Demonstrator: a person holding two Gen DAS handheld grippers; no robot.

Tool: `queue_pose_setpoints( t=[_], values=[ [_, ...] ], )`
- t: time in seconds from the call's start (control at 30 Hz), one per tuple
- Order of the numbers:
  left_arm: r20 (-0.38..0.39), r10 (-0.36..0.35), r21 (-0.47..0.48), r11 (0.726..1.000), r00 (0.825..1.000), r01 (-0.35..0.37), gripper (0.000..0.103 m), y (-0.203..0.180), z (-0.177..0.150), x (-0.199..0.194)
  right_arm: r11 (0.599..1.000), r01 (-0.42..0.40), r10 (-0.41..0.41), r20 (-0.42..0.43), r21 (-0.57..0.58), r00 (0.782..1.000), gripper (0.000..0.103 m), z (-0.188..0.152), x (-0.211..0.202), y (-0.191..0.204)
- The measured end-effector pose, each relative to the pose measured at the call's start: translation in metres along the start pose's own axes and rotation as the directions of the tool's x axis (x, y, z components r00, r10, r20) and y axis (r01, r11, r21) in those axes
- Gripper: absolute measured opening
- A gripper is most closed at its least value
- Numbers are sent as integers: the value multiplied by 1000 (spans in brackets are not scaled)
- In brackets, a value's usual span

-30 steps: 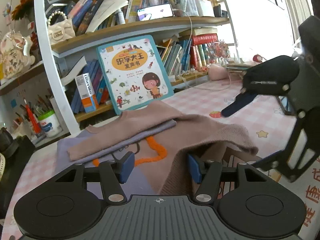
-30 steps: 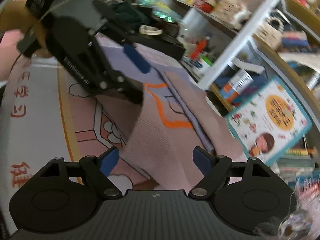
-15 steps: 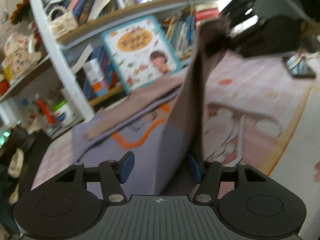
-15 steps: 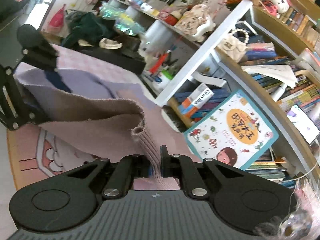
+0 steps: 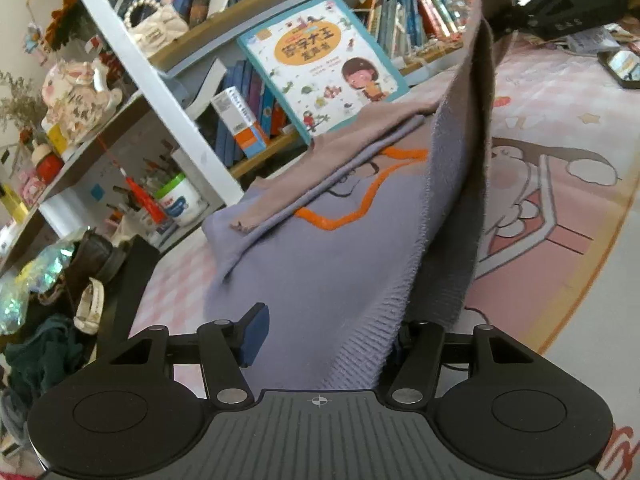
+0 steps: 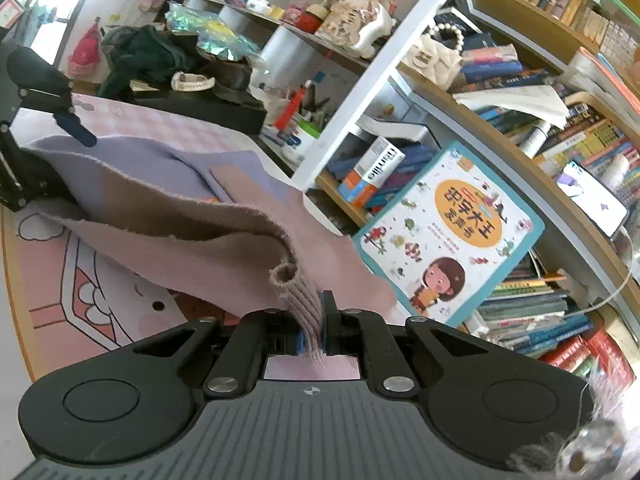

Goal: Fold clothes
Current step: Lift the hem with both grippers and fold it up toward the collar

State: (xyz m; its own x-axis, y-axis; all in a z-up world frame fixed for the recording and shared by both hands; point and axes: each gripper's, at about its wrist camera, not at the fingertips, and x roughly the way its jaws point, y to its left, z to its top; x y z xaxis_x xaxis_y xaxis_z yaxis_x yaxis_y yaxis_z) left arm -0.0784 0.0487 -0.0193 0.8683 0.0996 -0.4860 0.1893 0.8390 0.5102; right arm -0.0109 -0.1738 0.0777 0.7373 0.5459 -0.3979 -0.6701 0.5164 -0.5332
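Two corners of the sweater (image 5: 332,264) needed holding, and you had only one: your right gripper (image 6: 316,320) had its jaws pressed together on the ribbed hem, lifted off the pink mat (image 5: 560,208). Your left gripper (image 5: 324,336) stood spread with the other hem end draped between its fingers, unpinched. Closing it before carrying the fold toward the picture book (image 5: 320,64) would have kept the edge level.

Lilac sweater (image 5: 332,264) draped between open hand-held gripper (image 5: 326,338)
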Motion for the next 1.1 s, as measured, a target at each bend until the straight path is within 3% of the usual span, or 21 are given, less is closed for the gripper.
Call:
queue_pose_setpoints(
  t=[0.2,0.53,0.73,1.1],
  values=[
    [37,-42,1,999,998,42,59,-15,5,-10,999,25,-25,5,37,1000,7,-2,0,-7],
    [36,-35,20,999,999,34,58,-26,6,-11,998,21,-23,23,56,999,7,-2,2,-12],
    [6,31,36,999,1000,-31,58,-17,2,-15,999,19,-19,-10,38,1000,7,-10,-3,-10],
    [-93,78,35,997,993,-75,59,1,-15,-34,1000,-1,0,-112,-7,994,7,-35,-9,12]
  ],
)
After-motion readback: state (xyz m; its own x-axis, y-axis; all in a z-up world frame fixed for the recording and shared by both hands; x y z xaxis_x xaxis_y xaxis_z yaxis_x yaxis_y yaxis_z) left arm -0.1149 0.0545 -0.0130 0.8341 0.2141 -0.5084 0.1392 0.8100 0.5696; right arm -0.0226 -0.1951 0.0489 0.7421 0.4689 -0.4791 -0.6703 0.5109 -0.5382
